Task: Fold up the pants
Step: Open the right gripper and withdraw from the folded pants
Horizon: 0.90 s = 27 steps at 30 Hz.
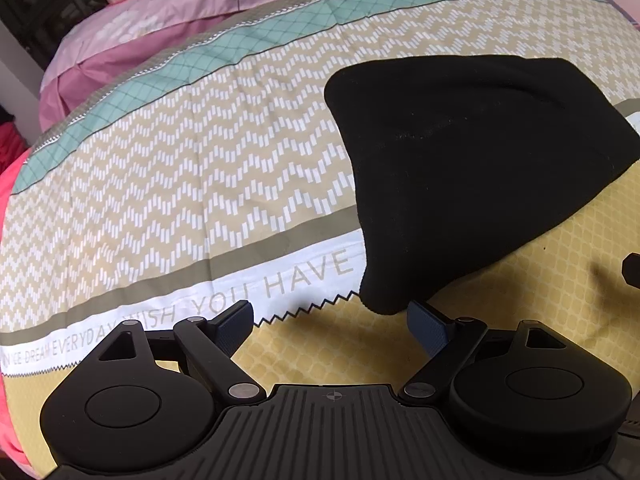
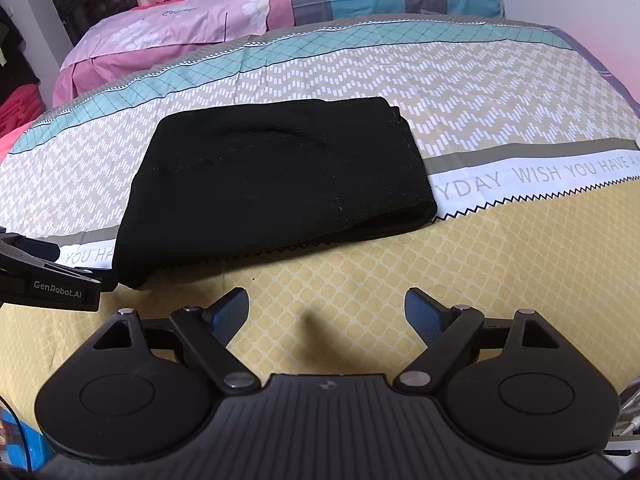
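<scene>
Black pants (image 2: 276, 184) ahead of the gripper; beneath it the quilt (image 2: 360, 292) shows yellow honeycomb, then beige-white zigzags, a teal lattice band; pink pillow (image 2: 180, 24) beyond.

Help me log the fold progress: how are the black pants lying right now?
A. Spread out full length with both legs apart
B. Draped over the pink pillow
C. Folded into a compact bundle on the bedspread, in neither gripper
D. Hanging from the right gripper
C: the black pants lie as a folded bundle on the bedspread, while the left gripper and right gripper are both open and empty.

One folded black pants (image 2: 272, 184), one patterned bedspread (image 2: 460, 92), two pillows (image 2: 192, 20), two grippers (image 2: 326, 316)
</scene>
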Each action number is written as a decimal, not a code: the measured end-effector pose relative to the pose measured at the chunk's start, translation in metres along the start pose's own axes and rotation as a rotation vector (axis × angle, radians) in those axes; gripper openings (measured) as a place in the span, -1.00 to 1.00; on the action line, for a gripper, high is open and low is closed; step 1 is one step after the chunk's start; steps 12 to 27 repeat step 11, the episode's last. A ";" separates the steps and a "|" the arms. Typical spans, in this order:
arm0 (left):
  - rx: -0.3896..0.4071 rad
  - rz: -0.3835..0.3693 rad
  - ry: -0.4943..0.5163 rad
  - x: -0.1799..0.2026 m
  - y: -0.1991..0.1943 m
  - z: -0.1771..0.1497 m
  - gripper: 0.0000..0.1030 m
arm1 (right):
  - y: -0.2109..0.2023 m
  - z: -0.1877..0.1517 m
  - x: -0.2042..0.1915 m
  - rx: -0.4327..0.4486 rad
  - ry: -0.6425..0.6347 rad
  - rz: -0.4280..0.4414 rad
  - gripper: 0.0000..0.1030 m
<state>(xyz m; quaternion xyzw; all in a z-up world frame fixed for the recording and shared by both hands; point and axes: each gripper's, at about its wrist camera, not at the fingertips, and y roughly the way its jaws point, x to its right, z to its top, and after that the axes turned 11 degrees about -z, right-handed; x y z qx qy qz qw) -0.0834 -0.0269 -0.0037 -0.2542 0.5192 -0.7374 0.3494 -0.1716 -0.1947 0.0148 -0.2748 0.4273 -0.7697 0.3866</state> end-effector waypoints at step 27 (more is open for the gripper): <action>0.003 -0.053 -0.035 -0.009 0.003 0.001 1.00 | 0.008 0.001 -0.006 -0.018 -0.017 0.009 0.71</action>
